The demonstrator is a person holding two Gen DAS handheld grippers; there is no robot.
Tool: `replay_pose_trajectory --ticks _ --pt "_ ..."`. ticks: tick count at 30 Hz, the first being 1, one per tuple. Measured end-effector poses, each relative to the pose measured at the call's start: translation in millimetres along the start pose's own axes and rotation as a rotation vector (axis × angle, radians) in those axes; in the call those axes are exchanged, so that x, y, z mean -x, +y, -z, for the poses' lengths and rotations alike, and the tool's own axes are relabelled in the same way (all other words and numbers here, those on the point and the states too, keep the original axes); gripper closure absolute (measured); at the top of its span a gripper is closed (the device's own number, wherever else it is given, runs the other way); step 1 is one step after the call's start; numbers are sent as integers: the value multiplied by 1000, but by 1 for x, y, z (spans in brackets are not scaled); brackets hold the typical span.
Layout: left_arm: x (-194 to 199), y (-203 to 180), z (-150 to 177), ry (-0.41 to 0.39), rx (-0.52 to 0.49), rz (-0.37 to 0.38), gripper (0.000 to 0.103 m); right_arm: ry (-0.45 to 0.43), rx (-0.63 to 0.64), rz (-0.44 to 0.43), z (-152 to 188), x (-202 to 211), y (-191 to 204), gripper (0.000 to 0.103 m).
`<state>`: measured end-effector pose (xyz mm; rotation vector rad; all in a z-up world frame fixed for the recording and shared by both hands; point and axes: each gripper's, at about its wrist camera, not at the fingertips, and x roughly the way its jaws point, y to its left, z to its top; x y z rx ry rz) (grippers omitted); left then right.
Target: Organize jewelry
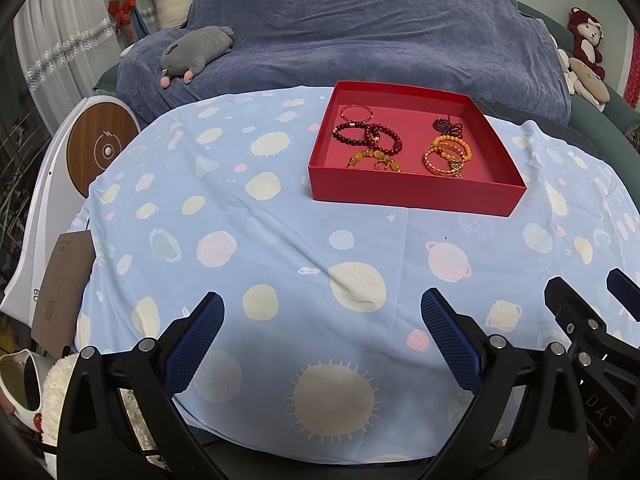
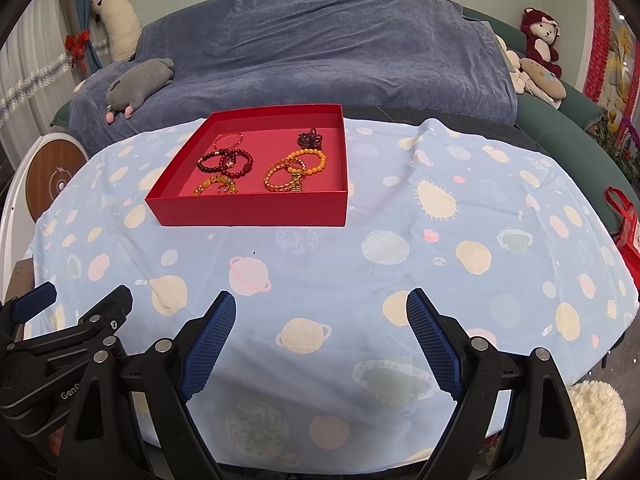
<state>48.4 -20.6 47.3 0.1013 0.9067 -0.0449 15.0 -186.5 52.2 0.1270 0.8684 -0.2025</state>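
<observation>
I have both claws hovering over the near edge of the tabletop (image 1: 280, 240), which is covered by a pale blue cloth printed with planets and suns. My left claw (image 1: 322, 334) stands spread wide with nothing between its blue pads. My right claw (image 2: 320, 330) is spread just as wide, also empty. Each claw shows at the edge of the other's view, so they sit side by side and apart.

The red box (image 1: 416, 194) is my landmark. It lies open on the tabletop, well beyond both claws, toward the far side; from the left claw it sits ahead and to the right, from the right claw ahead and to the left.

All the jewelry I can see is inside the box. Dark red bead bracelets (image 1: 370, 136) lie left of its middle, with a thin ring bangle (image 1: 357, 113) behind them near the far wall. Orange bead bracelets (image 1: 450, 148) lie right of the middle, touching a gold chain (image 1: 444, 168) nearer the front wall. An amber piece (image 1: 374, 159) lies by the front wall on the left. A dark beaded cluster (image 1: 447, 126) sits toward the far right corner.

Beyond the box is a sofa (image 1: 360, 32) under a blue throw, with a grey plush (image 1: 198, 50) lying on it to the left.
</observation>
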Motion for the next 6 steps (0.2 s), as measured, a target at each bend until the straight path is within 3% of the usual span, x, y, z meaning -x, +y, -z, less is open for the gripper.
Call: replay_pose_trajectory --ticks 6 --pt "-2 0 -2 -2 -8 8 9 2 -9 -2 0 -2 -3 19"
